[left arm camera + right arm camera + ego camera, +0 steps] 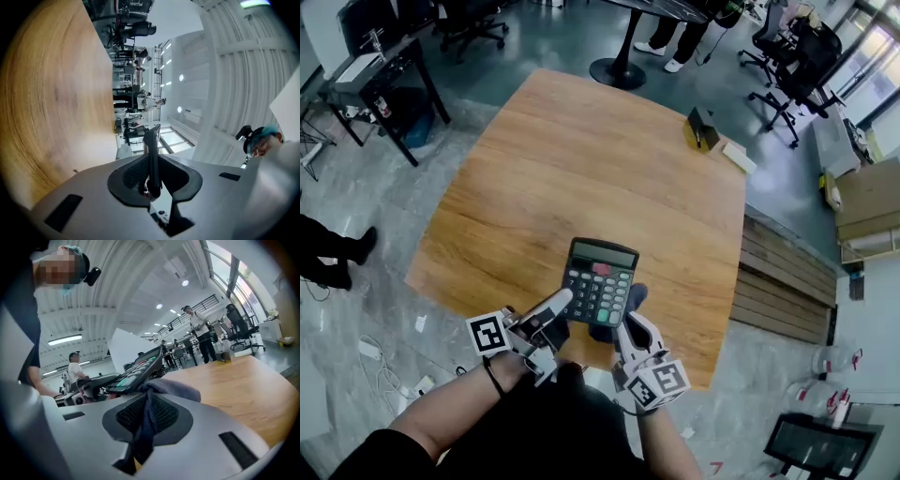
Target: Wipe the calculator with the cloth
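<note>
We see left tool (560, 305) clamped on calculator (600, 279) edge; right tool (628, 323) clamped on cloth (636, 296), apparently touching calculator, above surface (581, 159).

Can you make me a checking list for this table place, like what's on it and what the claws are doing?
Surface: wooden table, light brown.
Job's things: calculator held by one edge; dark cloth tucked beside it.
Clutter: small box and white block at the far corner.
Grippers: left claw shut on calculator; right claw shut on cloth.
Cables: loose cords on the floor.
Surroundings: office chairs, cardboard boxes.
</note>
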A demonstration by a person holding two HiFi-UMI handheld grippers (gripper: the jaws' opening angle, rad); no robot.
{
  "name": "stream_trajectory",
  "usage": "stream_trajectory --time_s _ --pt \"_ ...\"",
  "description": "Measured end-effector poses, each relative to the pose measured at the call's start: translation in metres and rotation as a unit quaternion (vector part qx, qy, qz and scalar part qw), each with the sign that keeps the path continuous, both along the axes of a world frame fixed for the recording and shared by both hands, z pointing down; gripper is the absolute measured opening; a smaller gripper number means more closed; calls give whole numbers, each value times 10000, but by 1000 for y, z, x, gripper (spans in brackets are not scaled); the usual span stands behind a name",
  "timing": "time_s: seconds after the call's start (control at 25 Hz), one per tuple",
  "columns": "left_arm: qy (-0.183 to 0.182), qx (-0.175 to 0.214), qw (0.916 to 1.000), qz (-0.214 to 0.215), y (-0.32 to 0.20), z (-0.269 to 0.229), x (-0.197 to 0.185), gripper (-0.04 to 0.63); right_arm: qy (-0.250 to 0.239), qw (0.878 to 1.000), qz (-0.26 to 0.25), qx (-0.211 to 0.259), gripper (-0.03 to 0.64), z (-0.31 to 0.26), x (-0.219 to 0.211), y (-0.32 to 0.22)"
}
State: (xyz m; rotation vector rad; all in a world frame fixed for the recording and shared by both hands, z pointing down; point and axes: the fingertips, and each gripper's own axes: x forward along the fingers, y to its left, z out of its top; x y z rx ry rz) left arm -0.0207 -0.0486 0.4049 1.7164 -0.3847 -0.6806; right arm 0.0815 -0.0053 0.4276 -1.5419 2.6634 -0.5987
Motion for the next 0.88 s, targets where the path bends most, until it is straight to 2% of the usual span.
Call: stream_trajectory --time_s 0.2,0.32,0.52,0.76,0.88 --pt "219 -237 9995 74 7 -2 8 69 58 9958 -783 477 38 -7 -51 21" --pt "345 -404 9985 120 11 0 11 70 -164 9944 -887 545 38 -8 -64 25" --pt "429 -494 9977 186 14 2 13 69 -520 9942 -683 647 38 -11 -47 28" --pt "584 -666 9960 141 13 3 9 69 -1140 9909 3 711 38 -20 14 17" --pt "669 -678 9949 346 23 -1 14 69 -1549 9851 -36 749 38 -26 32 10"
